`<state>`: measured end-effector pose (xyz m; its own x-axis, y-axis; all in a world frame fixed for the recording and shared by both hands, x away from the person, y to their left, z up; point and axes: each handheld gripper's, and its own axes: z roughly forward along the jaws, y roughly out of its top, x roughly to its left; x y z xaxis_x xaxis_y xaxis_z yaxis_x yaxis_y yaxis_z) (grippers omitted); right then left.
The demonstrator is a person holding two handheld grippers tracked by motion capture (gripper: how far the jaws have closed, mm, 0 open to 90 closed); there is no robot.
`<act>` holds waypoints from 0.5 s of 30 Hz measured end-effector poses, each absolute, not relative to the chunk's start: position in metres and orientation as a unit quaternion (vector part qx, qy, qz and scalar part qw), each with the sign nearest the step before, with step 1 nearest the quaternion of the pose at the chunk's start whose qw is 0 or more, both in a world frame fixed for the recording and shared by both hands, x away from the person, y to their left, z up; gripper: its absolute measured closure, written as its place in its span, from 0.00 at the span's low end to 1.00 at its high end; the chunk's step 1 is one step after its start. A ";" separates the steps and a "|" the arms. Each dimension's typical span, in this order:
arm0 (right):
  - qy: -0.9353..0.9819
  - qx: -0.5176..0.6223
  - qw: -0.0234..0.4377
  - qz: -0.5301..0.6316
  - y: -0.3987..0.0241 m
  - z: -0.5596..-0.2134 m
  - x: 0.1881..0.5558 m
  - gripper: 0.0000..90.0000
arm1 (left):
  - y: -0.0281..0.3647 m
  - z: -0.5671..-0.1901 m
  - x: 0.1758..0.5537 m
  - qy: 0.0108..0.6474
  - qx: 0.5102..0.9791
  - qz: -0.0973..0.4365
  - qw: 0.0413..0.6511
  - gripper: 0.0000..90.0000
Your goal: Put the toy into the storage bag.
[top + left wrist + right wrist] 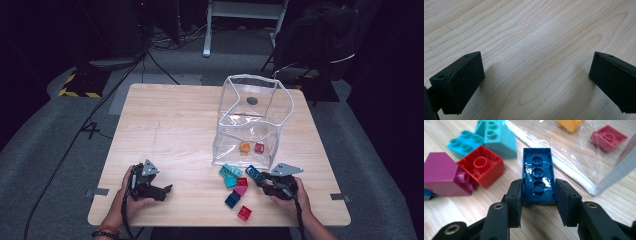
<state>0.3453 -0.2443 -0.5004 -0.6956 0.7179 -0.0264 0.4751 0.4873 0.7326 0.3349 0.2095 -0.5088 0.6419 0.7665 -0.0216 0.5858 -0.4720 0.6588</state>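
1. High view: progress looks early. Two bricks, an orange brick [245, 147] and a red-pink brick [259, 147], already lie inside the clear bag [235, 90] standing open on the counter [170, 130]. A loose cluster [236, 186] of teal, red, magenta and blue bricks sits on the wood just in front of the bag, so by my count most of the packing is left. The right claw [261, 179] is at the right edge of that cluster, on a dark blue brick [254, 172]. The left claw [167, 189] rests well apart at the lower left, with no brick near it.

2. Left gripper view: the left claw [536, 72] stands wide apart over bare wood, with nothing between its jaws. I judge it idle at this step.

3. Right gripper view: the right claw [538, 197] is clamped on the near end of the dark blue brick [537, 170], which lies studs down with its hollow underside up, still on the counter beside the bag's white rim [564, 167]. A red brick [480, 165], a magenta brick [441, 173] and teal bricks [496, 140] wait to its left. Lifting this brick into the bag appears to be the step in hand.
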 end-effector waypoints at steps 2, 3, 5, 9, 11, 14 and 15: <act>0.846 0.354 0.165 0.363 -0.248 -0.500 0.346 0.66 | 0.209 -0.509 0.335 0.399 0.847 0.140 0.323 0.00; 0.846 0.354 0.165 0.363 -0.248 -0.500 0.346 0.66 | 0.209 -0.509 0.335 0.399 0.847 0.140 0.323 0.00; 0.847 0.349 0.164 0.367 -0.252 -0.498 0.344 0.66 | 0.209 -0.509 0.335 0.399 0.847 0.140 0.323 0.00; 0.844 0.346 0.162 0.376 -0.259 -0.494 0.342 0.66 | 0.209 -0.509 0.335 0.400 0.846 0.140 0.323 0.00; 0.842 0.341 0.163 0.384 -0.267 -0.489 0.340 0.66 | 0.209 -0.509 0.335 0.400 0.846 0.140 0.323 0.00; 0.838 0.339 0.165 0.395 -0.275 -0.484 0.338 0.66 | 0.209 -0.509 0.335 0.400 0.846 0.140 0.323 0.00; 0.838 0.339 0.165 0.395 -0.275 -0.484 0.338 0.66 | 0.209 -0.509 0.335 0.400 0.846 0.140 0.323 0.00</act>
<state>0.3381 -0.2754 -0.4837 -0.7151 0.6990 -0.0088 0.4379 0.4577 0.7738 0.3349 0.2094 -0.5088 0.6418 0.7666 -0.0218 0.5860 -0.4719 0.6587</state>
